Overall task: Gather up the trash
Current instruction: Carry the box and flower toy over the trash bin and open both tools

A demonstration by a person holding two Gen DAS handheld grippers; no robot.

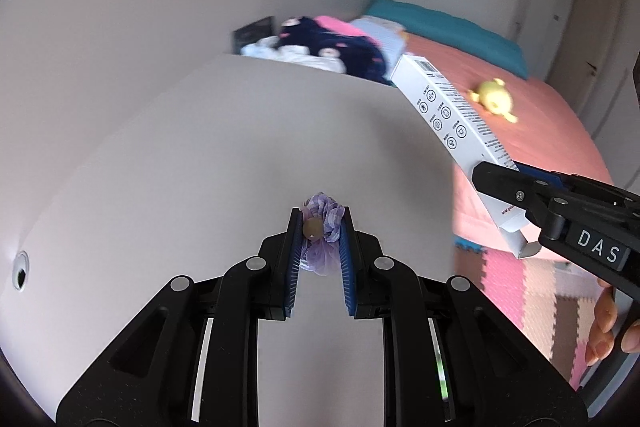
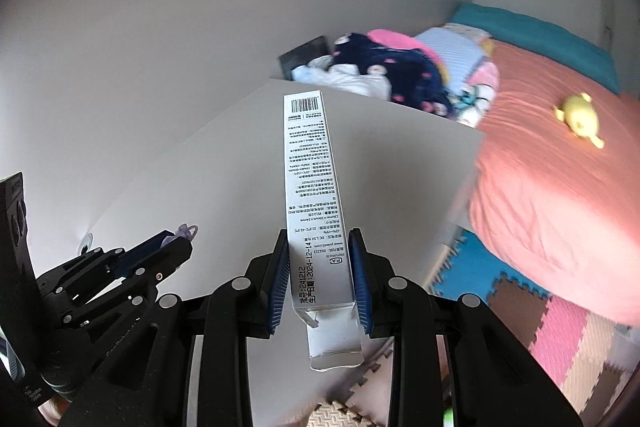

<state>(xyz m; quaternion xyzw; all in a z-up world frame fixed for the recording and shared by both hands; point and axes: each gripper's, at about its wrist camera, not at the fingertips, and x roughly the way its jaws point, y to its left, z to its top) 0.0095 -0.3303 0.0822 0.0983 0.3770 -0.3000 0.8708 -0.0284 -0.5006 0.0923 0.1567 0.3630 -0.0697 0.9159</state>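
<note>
Carrying two pieces of trash above the white desk (image 1: 200, 155), both clamped.
Left gripper (image 1: 320, 239) pinched tight on a crumpled purple wrapper (image 1: 324, 223) over mid-desk; right gripper (image 2: 320, 267) squeezing the long white box (image 2: 308, 179) near its open end, beyond the desk's right edge. Risking: box levering out, wrapper slipping free, box clipping the edge.

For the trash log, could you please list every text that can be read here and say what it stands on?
"DAS": on the right tool, seen from the left wrist.
"241212" and "2024-12-14": on the white box held in the right tool.
A barcode tops the box; its remaining fine print and icons are too small to read.
</note>
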